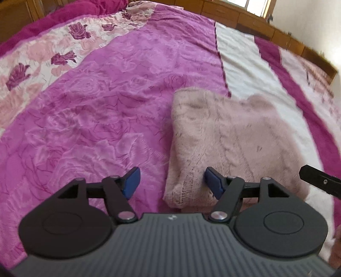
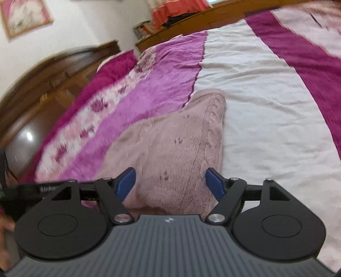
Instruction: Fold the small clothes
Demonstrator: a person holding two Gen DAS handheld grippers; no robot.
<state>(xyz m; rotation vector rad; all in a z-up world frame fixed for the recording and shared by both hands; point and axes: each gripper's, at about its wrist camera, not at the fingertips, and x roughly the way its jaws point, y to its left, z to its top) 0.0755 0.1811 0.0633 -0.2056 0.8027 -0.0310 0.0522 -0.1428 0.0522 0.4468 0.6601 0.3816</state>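
A fuzzy pale pink knitted garment (image 1: 223,138) lies folded into a thick pad on the bed, straddling the purple and cream parts of the cover. My left gripper (image 1: 172,183) hangs open just above its near left corner, blue pads apart, nothing between them. In the right wrist view the same garment (image 2: 174,149) stretches away from me, and my right gripper (image 2: 171,184) stands open over its near edge without pressing on it. The black tip of the right gripper (image 1: 319,181) pokes in at the right edge of the left wrist view.
The bed cover (image 1: 96,110) is purple with rose patterns, with a cream band (image 2: 266,106) and magenta stripes to the right. A dark wooden headboard (image 2: 42,89) rises at the left, a wooden ledge (image 1: 255,19) runs along the far side. A hand (image 2: 5,230) shows at the lower left.
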